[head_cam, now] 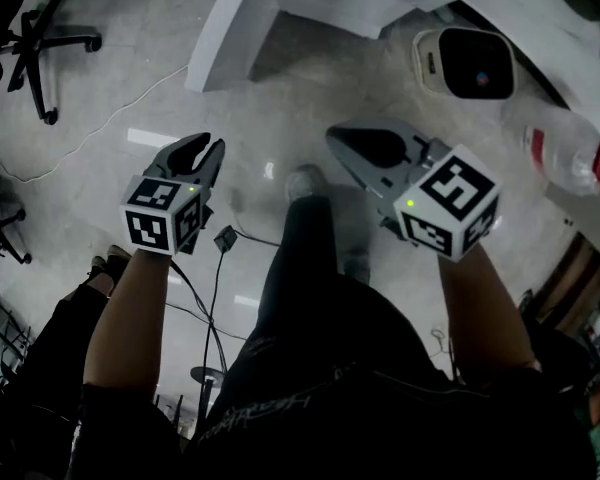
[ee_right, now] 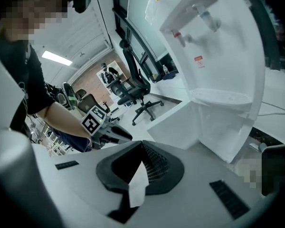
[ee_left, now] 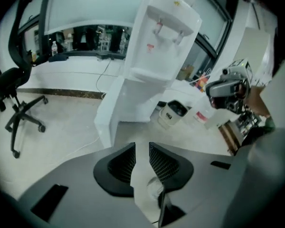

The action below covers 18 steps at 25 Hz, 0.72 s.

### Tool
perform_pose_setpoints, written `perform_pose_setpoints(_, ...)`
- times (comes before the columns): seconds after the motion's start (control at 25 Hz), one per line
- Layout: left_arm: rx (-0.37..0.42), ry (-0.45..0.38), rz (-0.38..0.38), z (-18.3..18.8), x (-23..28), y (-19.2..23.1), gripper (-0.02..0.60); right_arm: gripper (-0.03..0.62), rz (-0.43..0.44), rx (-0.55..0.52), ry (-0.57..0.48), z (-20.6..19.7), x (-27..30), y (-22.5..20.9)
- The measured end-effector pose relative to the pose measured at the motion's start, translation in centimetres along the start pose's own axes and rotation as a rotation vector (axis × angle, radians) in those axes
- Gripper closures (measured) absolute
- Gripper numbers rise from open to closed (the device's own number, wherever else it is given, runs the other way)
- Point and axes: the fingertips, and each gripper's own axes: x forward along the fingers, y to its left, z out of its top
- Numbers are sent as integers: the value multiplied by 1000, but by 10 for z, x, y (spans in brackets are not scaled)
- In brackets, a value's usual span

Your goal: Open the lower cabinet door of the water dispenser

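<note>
While a pale glossy floor (ee_left: 61, 127) is being shown under the white water dispenser (ee_left: 164, 42), its lower cabinet door (ee_left: 108, 120) is standing swung out. A white bin (ee_left: 173, 114), dark inside, is sitting beside the dispenser. Short of the dispenser, the left gripper (ee_left: 141, 145) is being held slightly parted and the right gripper (ee_right: 141, 143) closed, both empty.

Pale glossy floor (head_cam: 100, 138) — black office chair (ee_left: 9, 82) beyond.

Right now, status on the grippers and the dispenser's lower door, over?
Left hand-held gripper slightly open, empty; right hand-held gripper shut, empty. Lower cabinet door already swung open on the water dispenser. White bin beside it, apart from the door.
</note>
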Motion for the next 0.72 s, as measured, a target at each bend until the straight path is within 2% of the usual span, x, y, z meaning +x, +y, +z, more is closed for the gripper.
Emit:
perform_pose_setpoints(0.16,-128,-201,-126,40,-57,-90,520,582,32,-5,-94,18,-58,35)
perform_pose_setpoints(0.28,-186,-315,-190,70,-114,-151,553,582,60,-14,-157,36,-110,75)
perform_pose_setpoints(0.36,-206,-386,-215,88,-159,-189,575,582,47,-27,-184,48,-150,103)
perform_pose_setpoints(0.48,-177,-524,-249,126,-229,-242,581,582,31,-73,-258,79,-212,147)
perform_pose_setpoints(0.6,-102,-663,-273,162,-304,-293,581,582,52,-189,-311,108,-272,200)
perform_pose_setpoints(0.72,0,-727,-272,178,-378,-352,581,582,58,-269,-333,128,-334,260)
